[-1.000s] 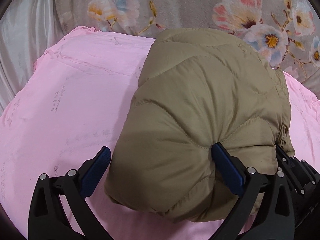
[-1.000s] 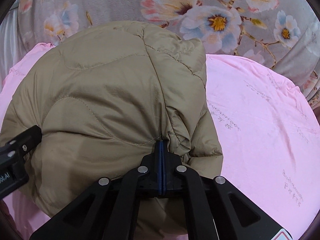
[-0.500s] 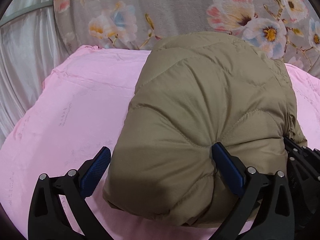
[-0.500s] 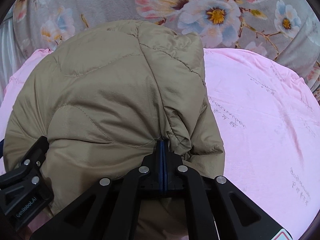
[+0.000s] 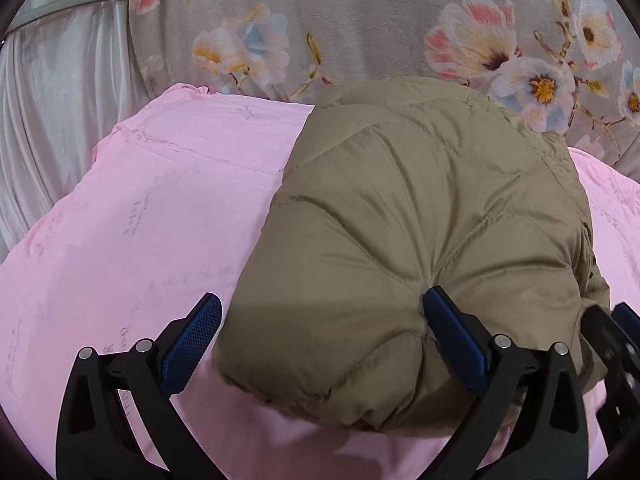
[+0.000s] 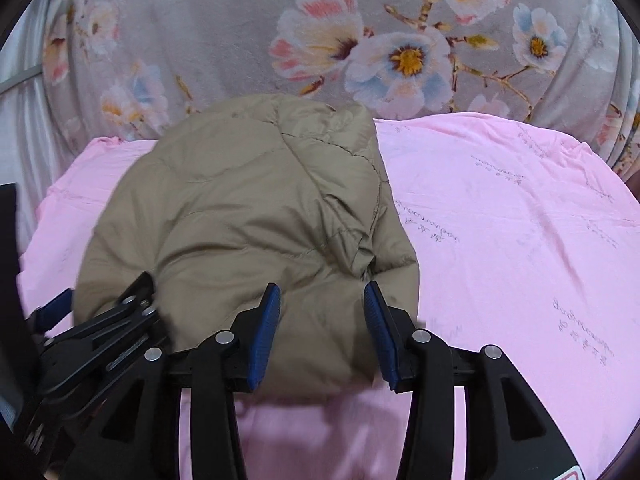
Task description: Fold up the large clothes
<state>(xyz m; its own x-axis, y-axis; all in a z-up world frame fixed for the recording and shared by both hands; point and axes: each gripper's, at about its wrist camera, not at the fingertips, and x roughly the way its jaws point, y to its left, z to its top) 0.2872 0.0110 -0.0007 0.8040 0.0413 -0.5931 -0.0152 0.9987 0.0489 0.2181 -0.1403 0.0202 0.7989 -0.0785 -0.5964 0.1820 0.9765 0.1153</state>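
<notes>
A khaki quilted jacket lies folded into a puffy bundle on the pink sheet. My left gripper stands open wide around the bundle's near left corner. Its right pad dents the fabric, while the left pad is clear of it. In the right wrist view the jacket sits left of centre. My right gripper has its jaws opening, with the jacket's near right edge lying loosely between the pads. The left gripper shows at the lower left there.
A grey blanket with a flower print rises behind the pink sheet. A white curtain hangs at the far left. Bare pink sheet stretches to the left and right of the jacket.
My right gripper, shut on a pinch of the jacket's near edge before, has let go, opened and drawn back a little. The left gripper has stayed open in nearly the same place.
</notes>
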